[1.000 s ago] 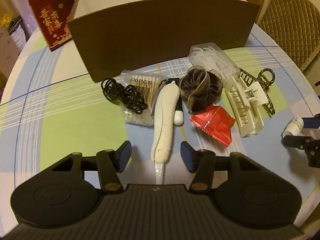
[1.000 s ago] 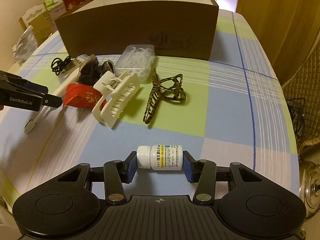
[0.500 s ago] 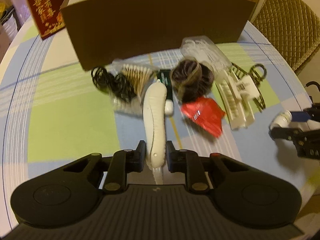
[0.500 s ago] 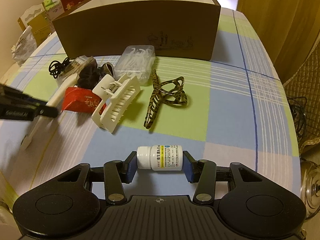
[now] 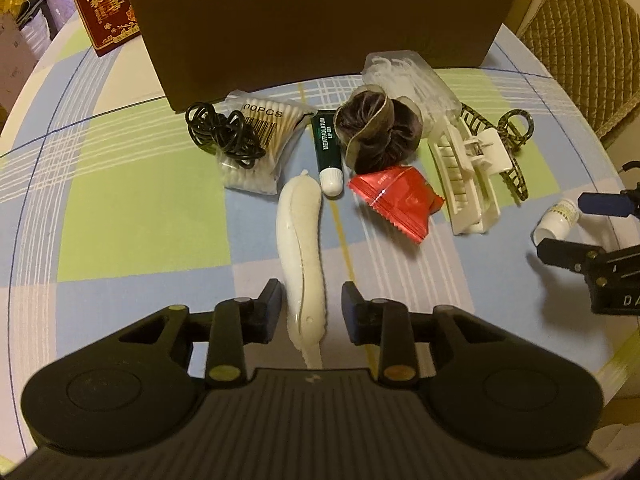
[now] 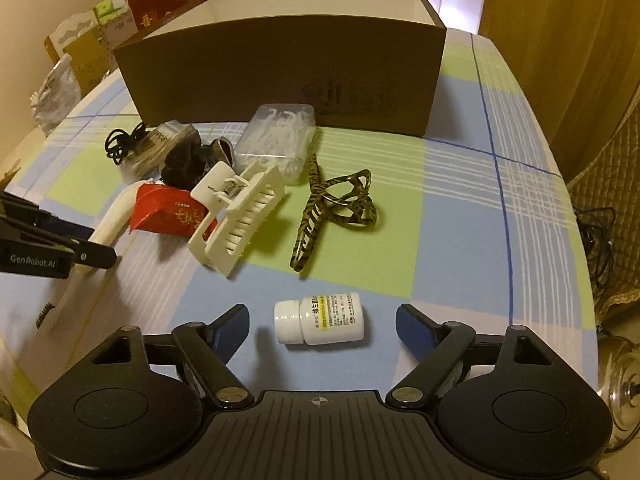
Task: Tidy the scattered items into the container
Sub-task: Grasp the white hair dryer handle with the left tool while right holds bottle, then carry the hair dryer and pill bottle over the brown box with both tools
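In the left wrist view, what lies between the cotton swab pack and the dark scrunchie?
A green lip gel tube lies between the cotton swab pack and the scrunchie, white cap toward the camera, in the left wrist view.

- The right gripper [image 6: 322, 326], which clamped the small white pill bottle [image 6: 319, 318] before, has now spread its jaws wide; the bottle lies free on the table.
- The left gripper [image 5: 307, 308], closed on the long cream-white plastic brush handle [image 5: 302, 248] half a second ago, has opened a little again.

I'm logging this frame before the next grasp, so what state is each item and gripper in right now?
Left gripper: open, straddling the white brush.
White brush: lying flat on the table.
Right gripper: open wide.
Pill bottle: on its side, capped, untouched.
Brown box: open-topped; contents hidden.
White hair claw: on its side.
Floss pick case: lid closed.
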